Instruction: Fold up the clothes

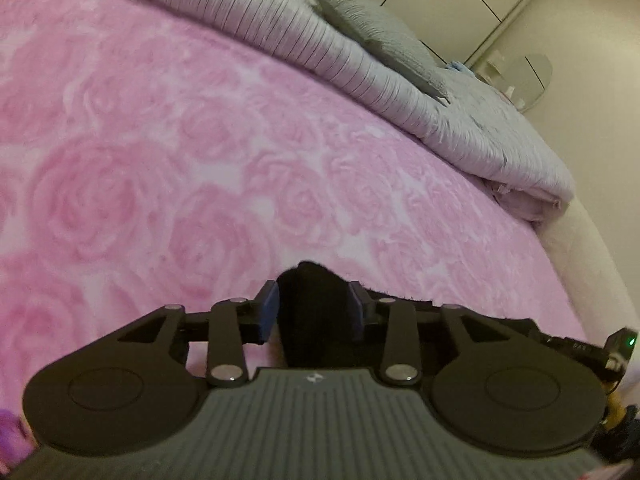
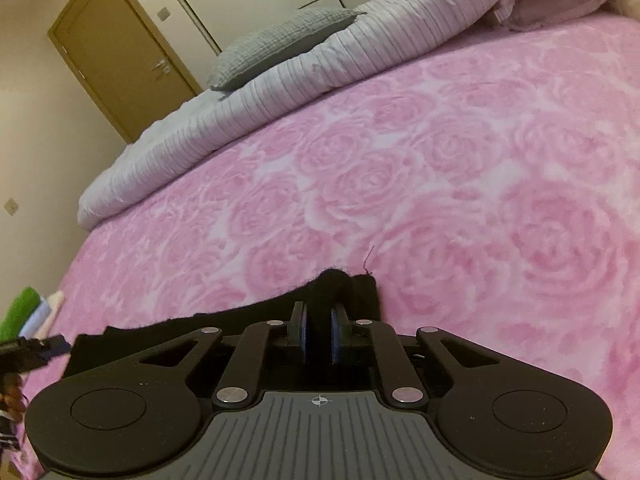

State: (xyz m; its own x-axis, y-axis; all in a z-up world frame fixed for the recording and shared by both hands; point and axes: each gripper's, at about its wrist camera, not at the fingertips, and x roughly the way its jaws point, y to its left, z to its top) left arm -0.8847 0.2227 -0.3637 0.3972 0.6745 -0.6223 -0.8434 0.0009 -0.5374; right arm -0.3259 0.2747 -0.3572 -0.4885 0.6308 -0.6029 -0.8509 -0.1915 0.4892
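A black garment (image 1: 310, 280) lies on the pink rose-patterned blanket (image 1: 200, 160) at its near edge. In the left wrist view a bunch of it stands up between the blue pads of my left gripper (image 1: 312, 300). The jaws stand wide and the pads' inner faces still show, so they do not pinch it. In the right wrist view my right gripper (image 2: 319, 312) is shut on a raised fold of the black garment (image 2: 340, 284), near its right corner. The garment's edge runs off to the left towards the left gripper's tip (image 2: 52, 346).
A grey striped duvet (image 2: 280, 92) with a grey pillow (image 2: 280, 40) on it lies bunched along the far side of the bed. A brown door (image 2: 120, 52) and white wardrobe panels stand behind. A stack of folded clothes (image 2: 24, 312) sits at the left edge.
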